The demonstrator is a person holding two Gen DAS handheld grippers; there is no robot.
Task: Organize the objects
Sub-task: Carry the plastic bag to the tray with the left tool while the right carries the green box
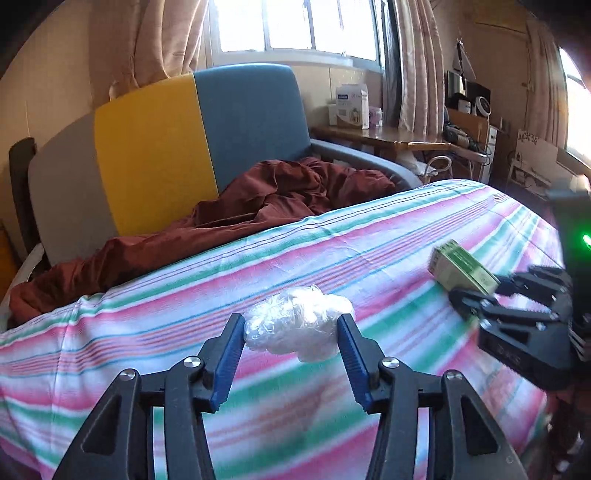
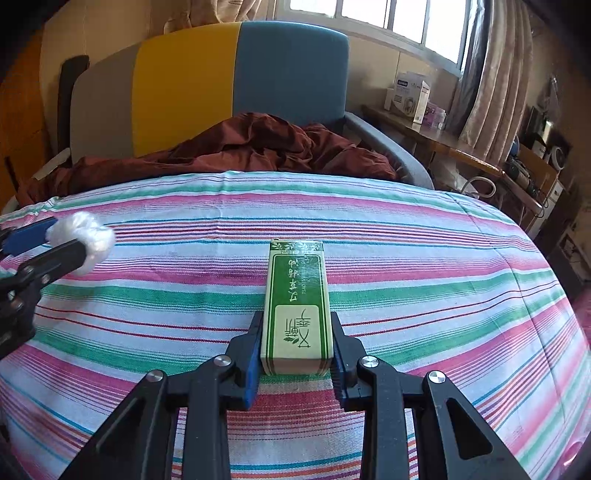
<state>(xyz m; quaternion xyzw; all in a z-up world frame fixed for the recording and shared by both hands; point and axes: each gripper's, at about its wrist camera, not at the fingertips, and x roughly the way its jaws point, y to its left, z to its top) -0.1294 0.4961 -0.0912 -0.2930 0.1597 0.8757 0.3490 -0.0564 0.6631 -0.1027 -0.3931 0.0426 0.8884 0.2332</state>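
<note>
Room: curtained window (image 1: 295, 26), wooden side table (image 1: 388, 138).
Bed: striped sheet (image 2: 406, 277), maroon blanket (image 2: 240, 147) at the headboard (image 2: 236, 81) edge.
Green box (image 2: 297, 306): mid-bed, clamped in right gripper (image 2: 297, 354).
Plastic wad (image 1: 297, 325): crinkled, white, left gripper (image 1: 291, 328) pinching it.

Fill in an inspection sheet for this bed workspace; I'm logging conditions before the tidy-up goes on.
Surface: striped sheet, smooth, covering the bed.
Job's things: green box and crumpled plastic ball.
Clutter: red blanket bunched at the far edge.
Grippers: left gripper pads against the plastic ball; right gripper shut on the green box.
Cables: white cable looped by the desk.
Surroundings: tricolour headboard, desk, window, curtains.
</note>
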